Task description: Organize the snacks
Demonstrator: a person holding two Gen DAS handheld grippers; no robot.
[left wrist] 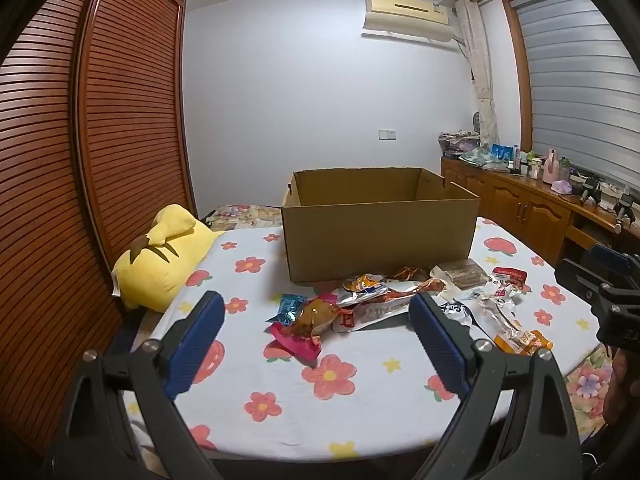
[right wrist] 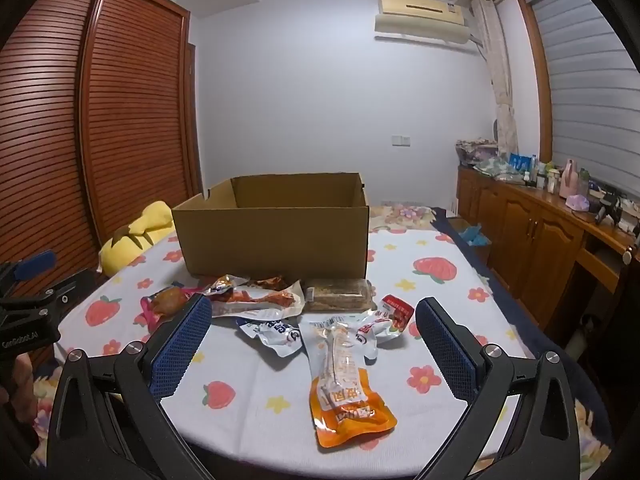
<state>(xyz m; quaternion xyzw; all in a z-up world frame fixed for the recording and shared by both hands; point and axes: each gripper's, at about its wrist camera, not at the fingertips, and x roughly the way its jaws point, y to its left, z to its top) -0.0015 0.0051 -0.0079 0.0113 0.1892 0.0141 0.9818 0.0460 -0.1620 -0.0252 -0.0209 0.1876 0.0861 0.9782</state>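
Observation:
An open brown cardboard box point(left wrist: 380, 236) point(right wrist: 276, 236) stands on the flowered cloth. Several snack packets lie in a loose pile in front of it: a pink and brown packet point(left wrist: 308, 320), a silver and red chicken-leg packet point(right wrist: 260, 300), a brown bar in clear wrap point(right wrist: 338, 294), a red and white packet point(right wrist: 394, 312), and an orange packet point(right wrist: 344, 392) nearest me. My left gripper point(left wrist: 316, 344) is open and empty, above the cloth before the pile. My right gripper point(right wrist: 314, 344) is open and empty, with the orange packet between its fingers' line of sight.
A yellow plush pillow point(left wrist: 160, 260) lies left of the box beside the louvred wardrobe doors point(left wrist: 120, 120). A wooden cabinet point(right wrist: 540, 240) with bottles runs along the right wall. The cloth-covered surface point(left wrist: 280, 400) ends at a rounded front edge.

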